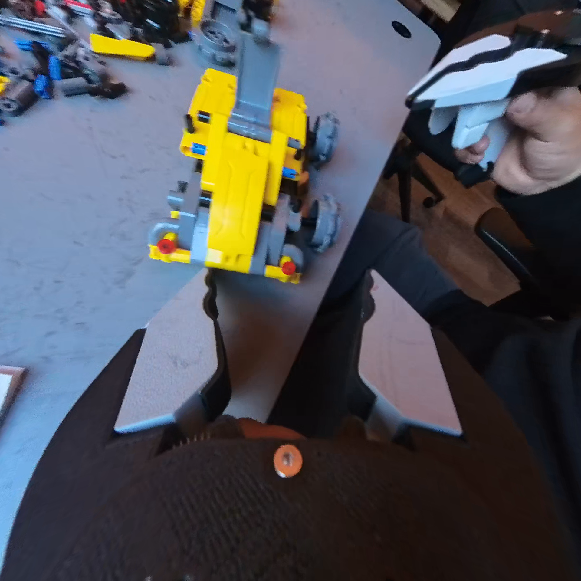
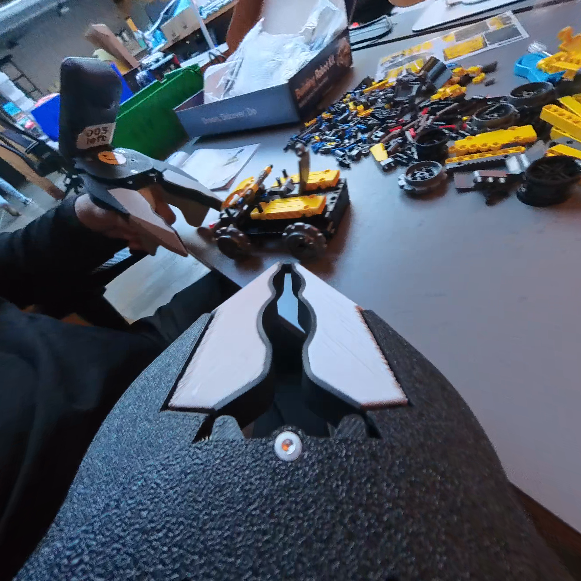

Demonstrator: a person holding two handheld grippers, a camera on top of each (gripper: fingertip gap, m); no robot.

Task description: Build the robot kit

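Note:
A yellow and grey brick-built vehicle [image 1: 245, 176] with grey wheels and an upright grey arm stands on the grey table [image 1: 78, 220], close to its edge. My left gripper [image 1: 289, 279] is open wide and empty, with its fingertips just behind the vehicle's rear bumper and apart from it. In the right wrist view the vehicle [image 2: 283, 207] is side-on, with the left gripper [image 2: 202, 229] at its rear. My right gripper [image 2: 286, 267] is shut and empty, held over the table edge a short way in front of the vehicle's wheels. It also shows in the left wrist view [image 1: 421, 107], off the table to the right.
A pile of loose black, blue and yellow pieces [image 2: 408, 119] and several black wheels [image 2: 423, 176] lie beyond the vehicle. An open box [image 2: 267, 94] and a booklet [image 2: 220, 163] sit behind it. A person's legs and a chair [image 1: 503, 239] are beside the table edge. There is about 15 centimeters between the tips of the two grippers.

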